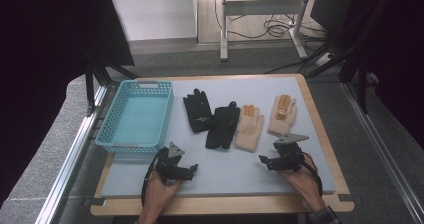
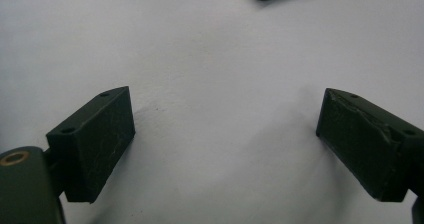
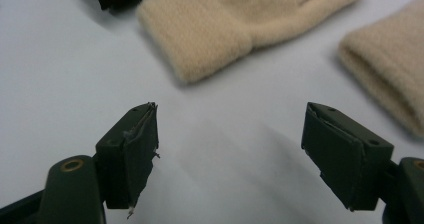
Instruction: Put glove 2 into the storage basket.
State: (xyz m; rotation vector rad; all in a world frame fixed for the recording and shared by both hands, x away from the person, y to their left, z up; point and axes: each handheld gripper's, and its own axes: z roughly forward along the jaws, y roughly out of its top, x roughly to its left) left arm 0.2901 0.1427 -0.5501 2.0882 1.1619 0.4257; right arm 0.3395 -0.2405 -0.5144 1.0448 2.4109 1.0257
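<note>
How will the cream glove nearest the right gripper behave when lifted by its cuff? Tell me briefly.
The cream glove looks like soft fuzzy knit lying flat, so it will probably droop limply and weigh little. Its thick ribbed cuff should give the open right gripper a grippy, unbreakable hold.

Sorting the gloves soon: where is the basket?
High view: the empty turquoise plastic basket sits at the table's left edge, left of the black gloves.
</note>
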